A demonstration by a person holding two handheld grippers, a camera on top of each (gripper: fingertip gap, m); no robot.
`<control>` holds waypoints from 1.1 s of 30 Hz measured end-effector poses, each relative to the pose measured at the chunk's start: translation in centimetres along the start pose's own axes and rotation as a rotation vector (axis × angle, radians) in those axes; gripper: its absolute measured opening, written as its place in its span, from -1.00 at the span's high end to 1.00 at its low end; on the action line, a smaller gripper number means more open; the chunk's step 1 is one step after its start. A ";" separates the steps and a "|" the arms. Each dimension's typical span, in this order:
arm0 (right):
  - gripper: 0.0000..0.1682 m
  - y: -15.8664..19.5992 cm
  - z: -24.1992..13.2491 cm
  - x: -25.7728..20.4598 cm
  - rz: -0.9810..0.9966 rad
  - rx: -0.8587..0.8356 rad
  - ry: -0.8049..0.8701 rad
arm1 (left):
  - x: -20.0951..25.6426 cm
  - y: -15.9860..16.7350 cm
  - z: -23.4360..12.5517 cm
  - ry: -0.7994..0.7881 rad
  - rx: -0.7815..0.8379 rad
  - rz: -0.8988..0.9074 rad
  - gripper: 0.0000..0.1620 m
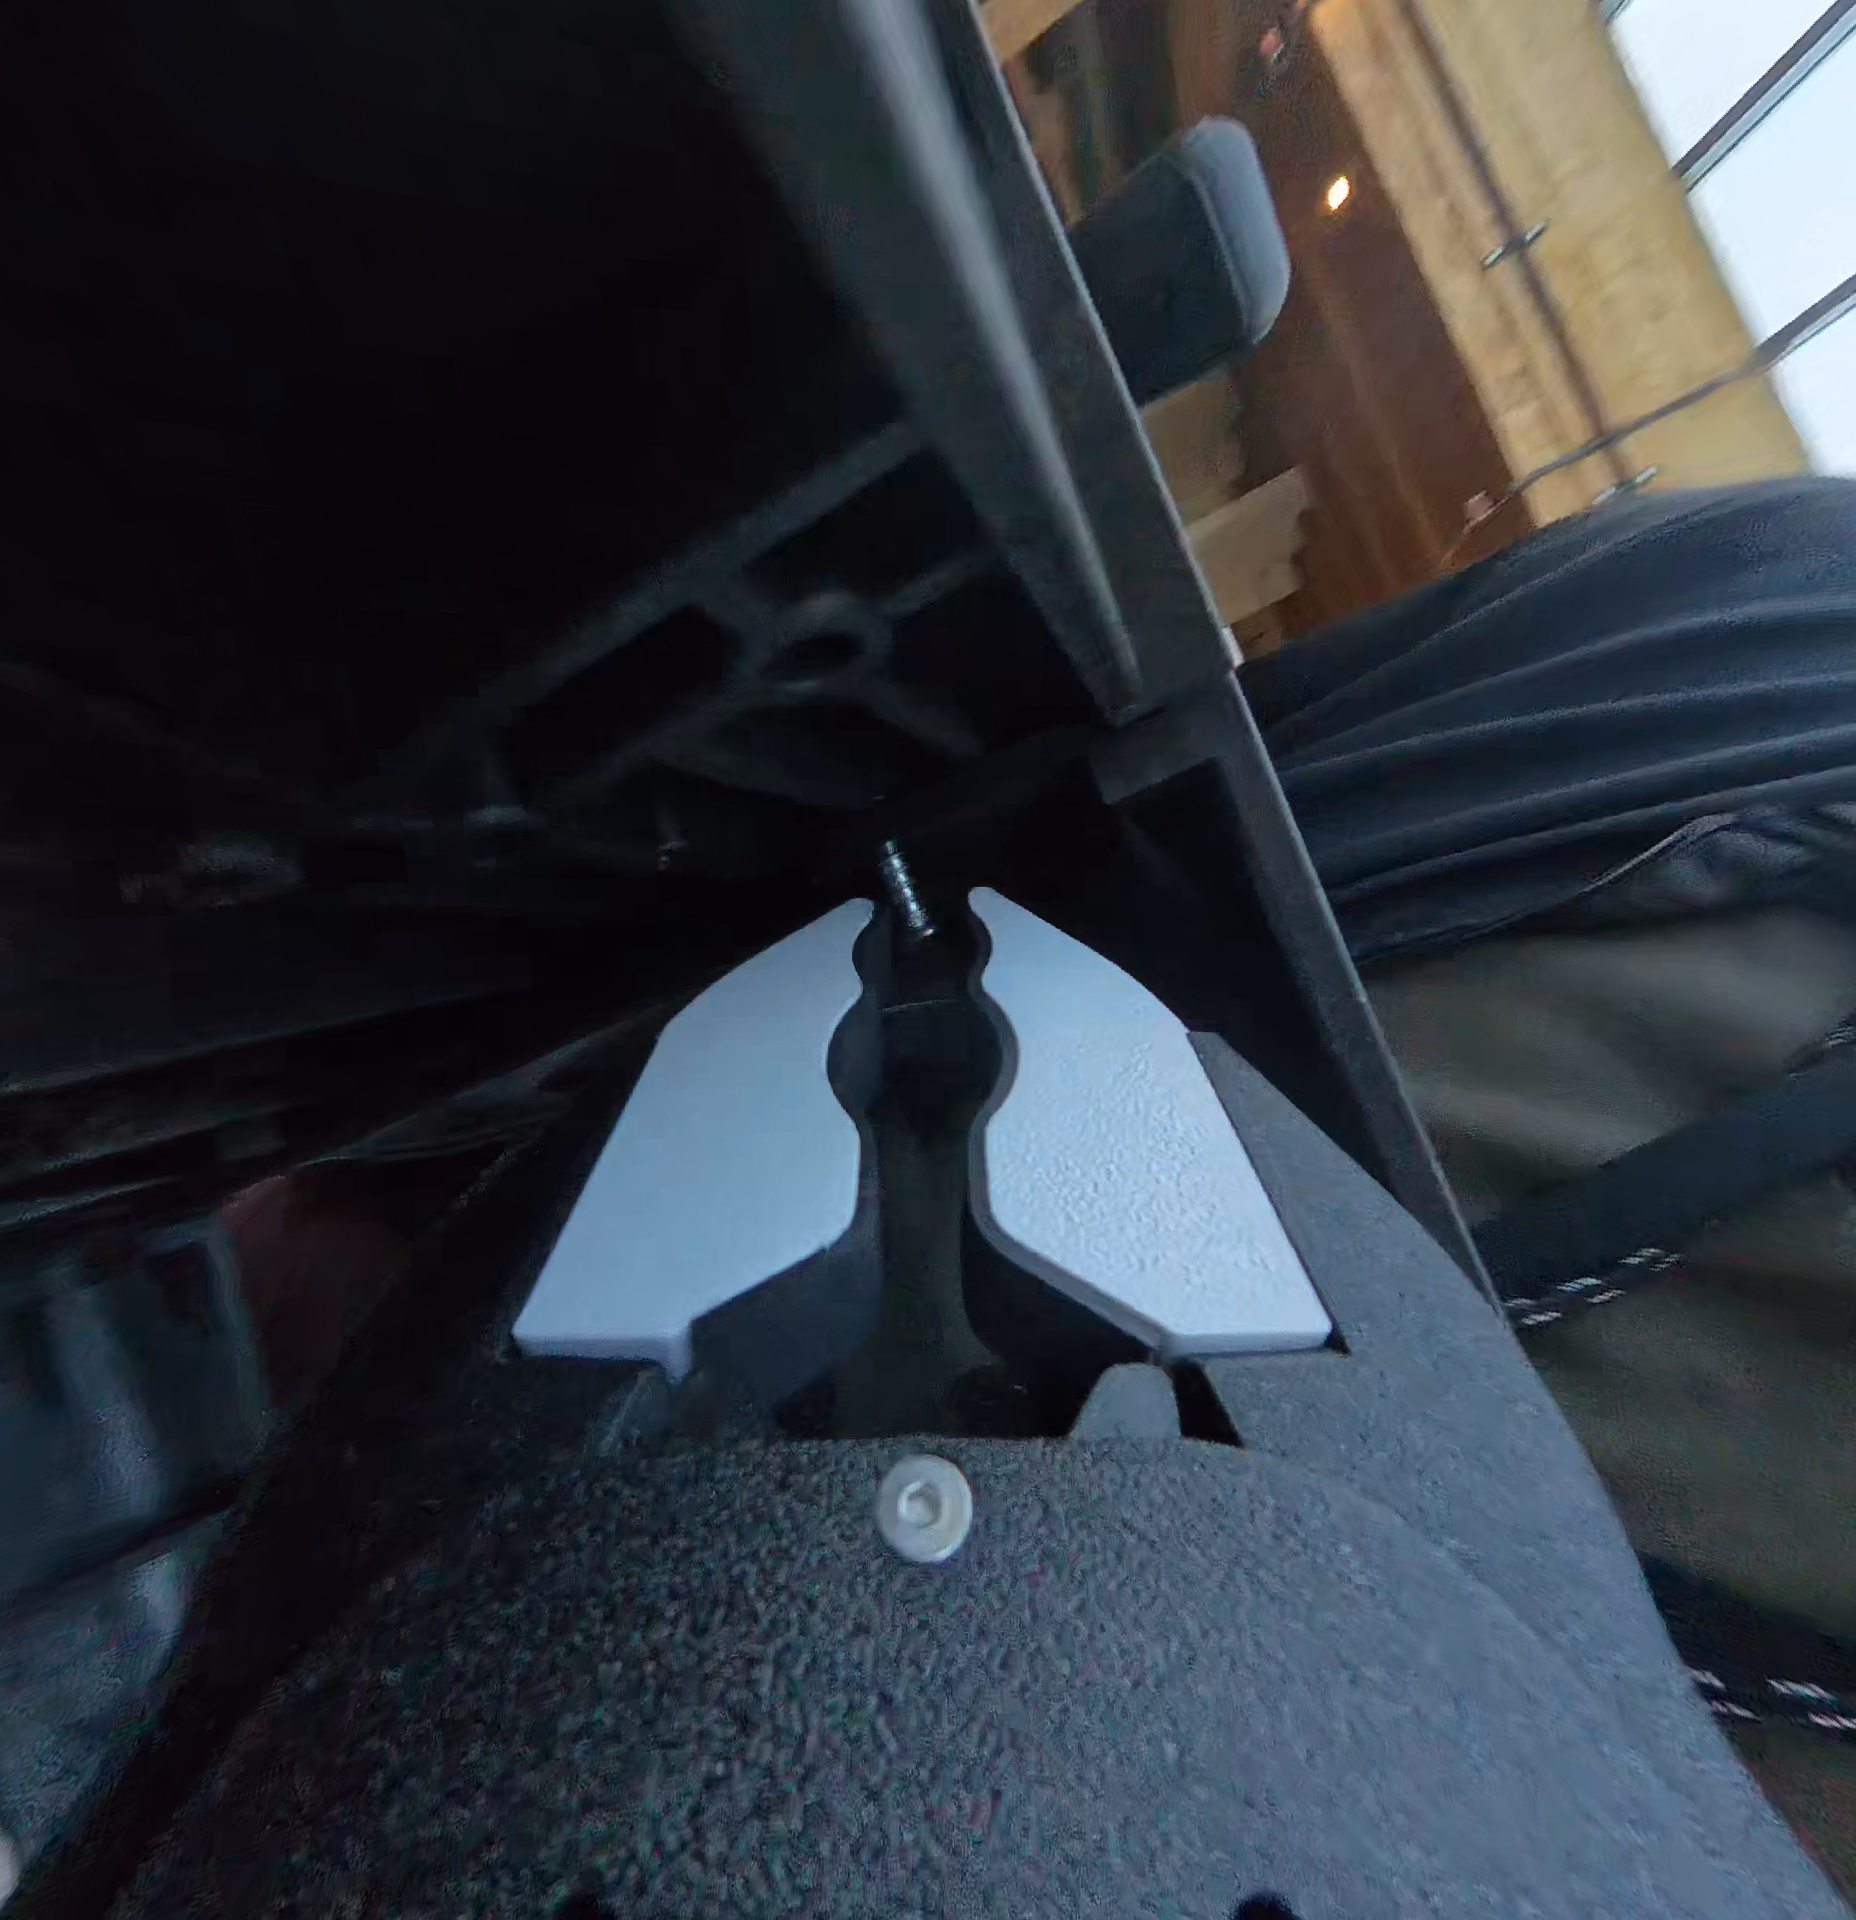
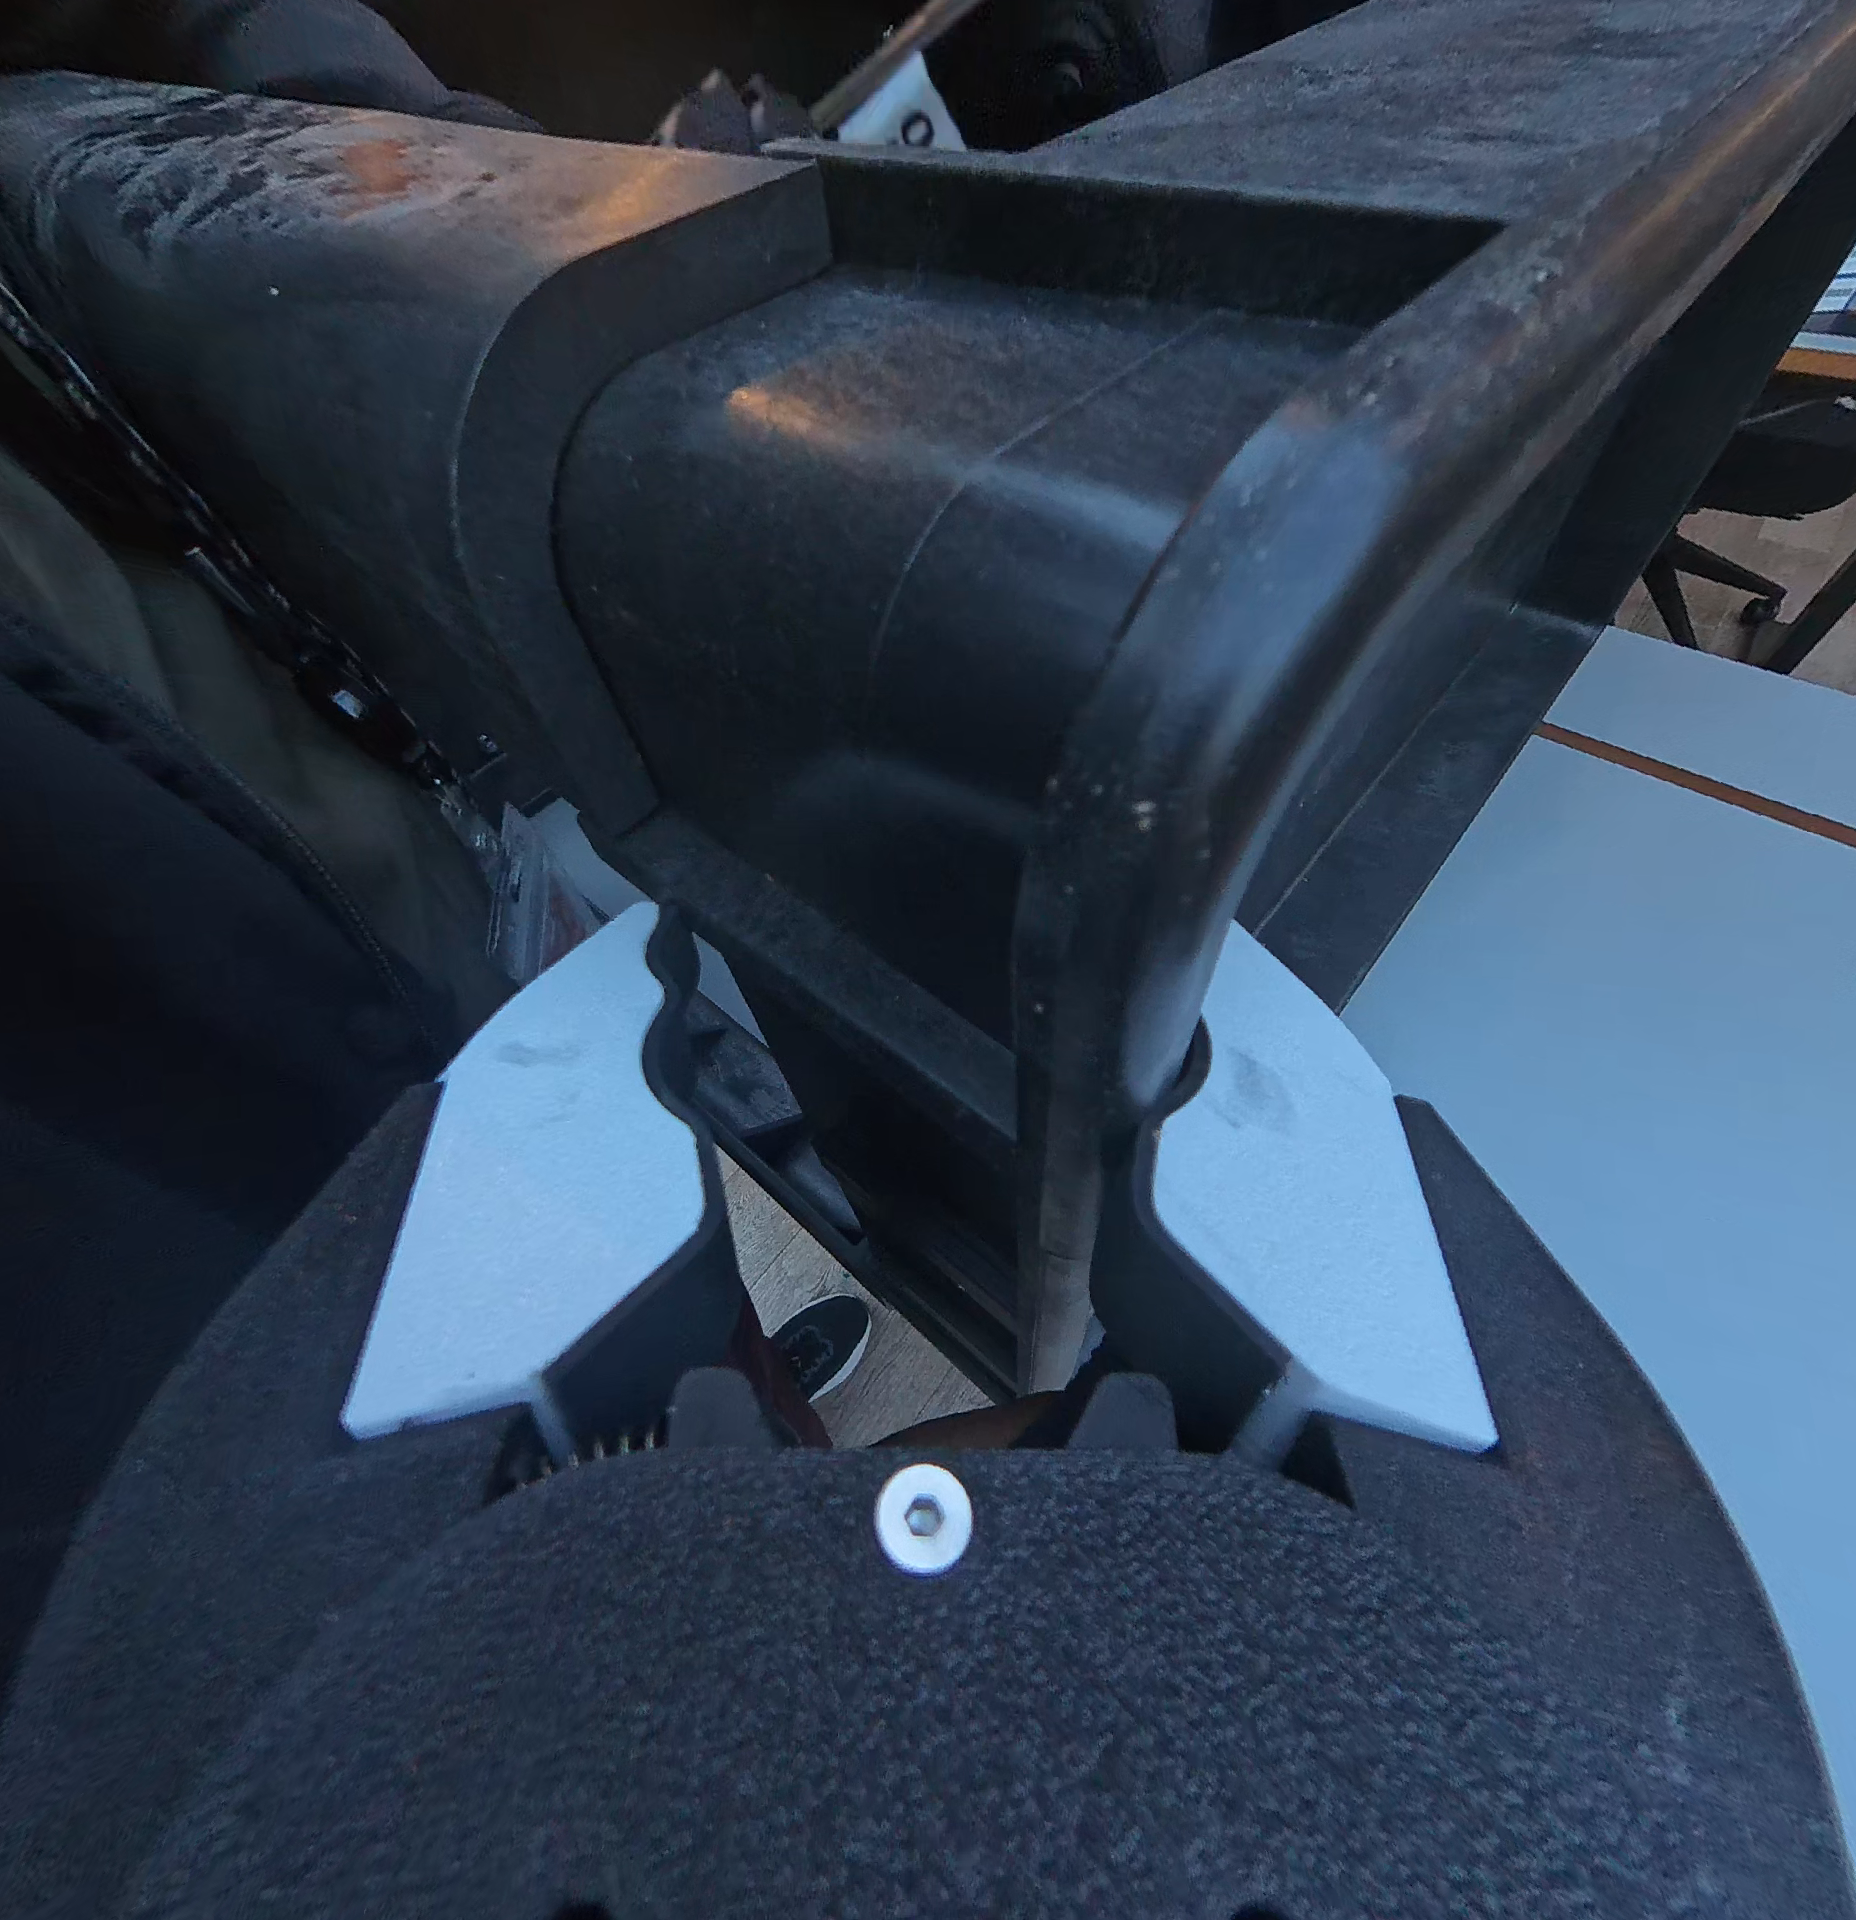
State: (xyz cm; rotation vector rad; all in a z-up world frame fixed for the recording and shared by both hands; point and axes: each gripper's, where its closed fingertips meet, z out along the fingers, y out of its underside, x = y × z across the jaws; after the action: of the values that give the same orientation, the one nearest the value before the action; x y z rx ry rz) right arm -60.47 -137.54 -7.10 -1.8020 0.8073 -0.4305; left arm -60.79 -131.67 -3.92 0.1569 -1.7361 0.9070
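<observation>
In the left wrist view my left gripper (image 1: 922,906) is shut on a small black screw (image 1: 906,902). Its threaded tip sticks out past the white fingers (image 1: 716,1132) and points at the dark ribbed underside of a large black plastic part (image 1: 799,644). The tip is just short of that underside. In the right wrist view my right gripper (image 2: 945,927) is closed around the same kind of large black moulded plastic part (image 2: 882,582), gripping its thick rim (image 2: 1163,831). The rim hides part of the right finger (image 2: 1308,1195).
A person's dark jacket fills the right of the left wrist view (image 1: 1589,727) and the left of the right wrist view (image 2: 176,831). A white table (image 2: 1651,1091) lies to the right. A shoe on the wooden floor (image 2: 822,1340) shows below. An office chair (image 2: 1776,468) stands behind. One gripper's finger ends stand about 7 cm off the other's.
</observation>
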 end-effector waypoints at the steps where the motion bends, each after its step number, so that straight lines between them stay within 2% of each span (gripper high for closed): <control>1: -0.05 0.0 0.0 0.0 0.000 0.000 0.000 | -0.1 0.0 0.0 -0.049 -0.027 0.065 0.87; 7: -0.05 0.0 0.0 0.0 -0.001 -0.002 0.002 | -0.6 -0.1 -0.1 -0.291 -0.146 0.463 0.87; 8: -0.05 0.0 0.0 0.0 -0.002 -0.002 0.001 | -0.7 -0.1 -0.2 -0.287 -0.142 0.460 0.86; 10: -0.05 0.0 0.0 0.0 -0.004 -0.003 -0.001 | -0.3 0.1 -0.2 -0.204 -0.119 0.377 0.80; 11: -0.04 0.0 0.0 0.0 -0.006 -0.005 -0.002 | 0.0 0.0 -0.3 -0.139 -0.099 0.294 0.66; 12: -0.04 0.1 0.0 0.0 -0.009 -0.006 -0.003 | 0.2 -0.2 -0.6 -0.084 -0.069 0.208 0.60; 16: -0.03 0.1 0.0 0.0 -0.012 -0.008 -0.004 | -0.4 -0.3 -2.1 0.061 0.052 -0.127 0.60; 19: -0.03 0.1 0.0 0.0 -0.014 -0.009 -0.006 | -0.2 0.6 -1.5 0.181 0.093 -0.335 0.61; 23: -0.03 0.1 0.0 0.0 -0.019 -0.010 -0.009 | 0.6 0.6 -0.6 0.288 0.154 -0.430 0.66; 25: -0.03 0.1 0.0 0.0 -0.019 -0.009 -0.009 | 0.8 0.0 -0.7 0.315 0.202 -0.437 0.76; 28: -0.02 0.1 0.0 0.0 -0.019 -0.007 -0.008 | 0.5 -0.2 -0.6 0.308 0.230 -0.453 0.84; 33: -0.02 0.1 0.0 0.0 -0.021 -0.002 -0.009 | 0.4 -0.3 -0.5 0.329 0.280 -0.475 0.84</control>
State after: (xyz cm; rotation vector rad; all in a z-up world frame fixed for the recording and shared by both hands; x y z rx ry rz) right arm -60.49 -137.58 -7.16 -1.8146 0.7839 -0.4352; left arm -60.35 -131.43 -3.41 0.5485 -1.1895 0.7647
